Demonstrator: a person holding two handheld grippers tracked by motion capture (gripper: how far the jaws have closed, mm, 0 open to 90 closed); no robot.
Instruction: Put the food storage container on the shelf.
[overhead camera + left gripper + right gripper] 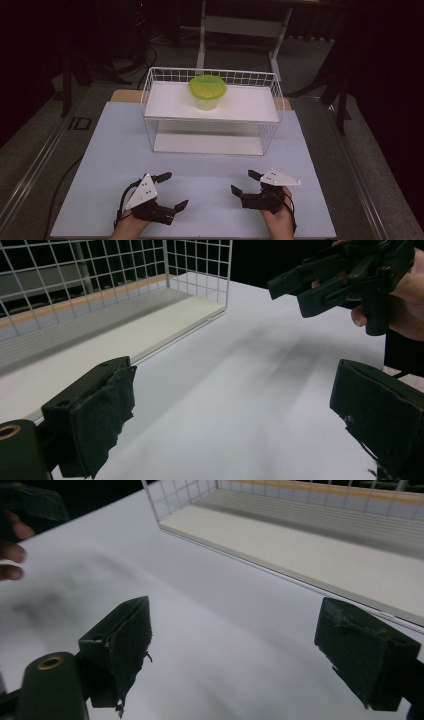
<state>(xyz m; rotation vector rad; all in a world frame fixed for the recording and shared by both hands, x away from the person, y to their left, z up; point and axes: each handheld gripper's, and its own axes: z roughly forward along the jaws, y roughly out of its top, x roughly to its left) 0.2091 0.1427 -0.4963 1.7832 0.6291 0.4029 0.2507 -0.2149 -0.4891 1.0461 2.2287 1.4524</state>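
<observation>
Your left gripper (172,191) sits at 7 o'clock on the white table (110,165), jaws wide apart, gripping nothing. Your right gripper (245,183) at 5 o'clock is the same: spread wide, empty. The green-lidded container (207,91) stands at 12 o'clock on the top shelf of the white wire rack (150,95), well apart from both grippers. No readable writing or labels anywhere.

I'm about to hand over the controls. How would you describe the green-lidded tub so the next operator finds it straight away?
Look for the white wire rack at the far side of the table. On its upper shelf, slightly left of centre, stands the tub: a pale round container with a bright green lid, the only coloured item there.
</observation>
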